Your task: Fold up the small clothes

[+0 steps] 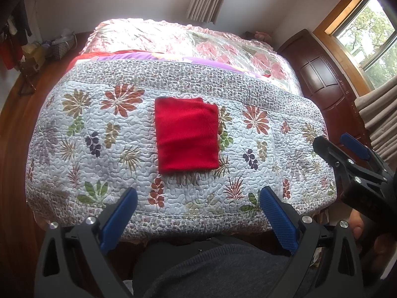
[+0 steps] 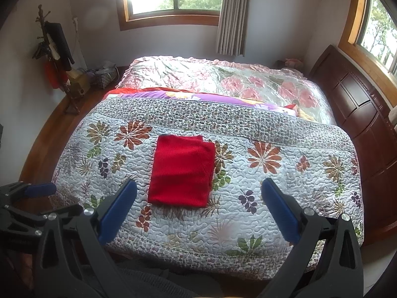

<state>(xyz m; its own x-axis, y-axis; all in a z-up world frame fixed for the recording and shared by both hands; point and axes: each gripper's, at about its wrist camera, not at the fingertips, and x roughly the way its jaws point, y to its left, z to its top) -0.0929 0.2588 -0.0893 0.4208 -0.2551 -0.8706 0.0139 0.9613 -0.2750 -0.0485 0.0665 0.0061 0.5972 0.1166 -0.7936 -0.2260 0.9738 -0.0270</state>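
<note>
Red knit garment (image 1: pixel 186 136), folded into a neat rectangle, lies flat on the floral quilted bedspread (image 1: pixel 260 149), near the middle of the bed. Both claws hang back over the bed's near edge with nothing in them: the left gripper (image 1: pixel 198 198) spread wide, the right gripper (image 2: pixel 198 191) likewise, the garment ahead of and between each pair of blue pads (image 2: pixel 119 206), untouched.

A folded garment (image 2: pixel 181 171) lies on the quilt (image 2: pixel 273 193) near the bed's (image 2: pixel 223 79) front edge. Behind the quilt lies a bedspread (image 2: pixel 188 74). The headboard (image 2: pixel 359 114) stands right; a coat rack (image 2: pixel 53 49) and basket (image 2: pixel 105 75) stand left.
</note>
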